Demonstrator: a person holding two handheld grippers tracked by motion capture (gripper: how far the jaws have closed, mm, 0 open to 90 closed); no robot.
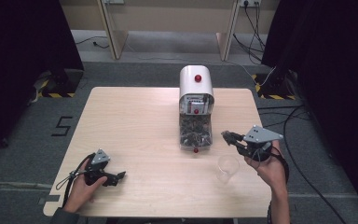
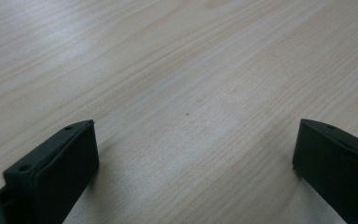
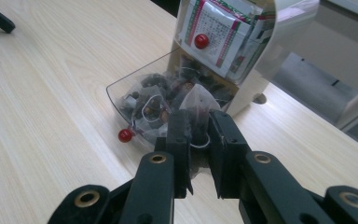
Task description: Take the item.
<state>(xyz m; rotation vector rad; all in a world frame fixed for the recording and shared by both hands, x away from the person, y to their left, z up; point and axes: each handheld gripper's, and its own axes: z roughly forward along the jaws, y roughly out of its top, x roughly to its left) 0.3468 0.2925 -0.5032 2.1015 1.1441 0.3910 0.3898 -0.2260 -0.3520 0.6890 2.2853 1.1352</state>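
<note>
Where the pale wood-grain table (image 1: 135, 121) fills the middle of the high view, the items run as follows, largest first.

Dispenser (image 1: 196, 84): white, round-topped, standing at the far middle of the table. One red knob on the hood, a second on a printed white, green and red box behind its front window.

Clear drawer (image 1: 195, 133): pulled out of the dispenser toward the person, heaped with dark sachets. A small red knob (image 3: 125, 135) at its front edge, resting on the table.

Right gripper (image 3: 199, 128): black, with a grey three-cornered plate, held in the right hand (image 1: 270, 170) above the table just right of the drawer. Jaws clenched on a tea bag.

Left gripper (image 1: 114, 177): black, resting low at the near left of the table, well apart from everything else. In its own view the jaws stand wide, bare wood between them.

Plastic cup (image 1: 227, 168): clear, upright, near the table's front edge, just left of the right hand.

Tea bag (image 3: 193, 105): pyramid-shaped, translucent mesh, dark loose contents inside, peak uppermost. Pinched between the right gripper's pads, lifted just beside the drawer's near corner.
</note>
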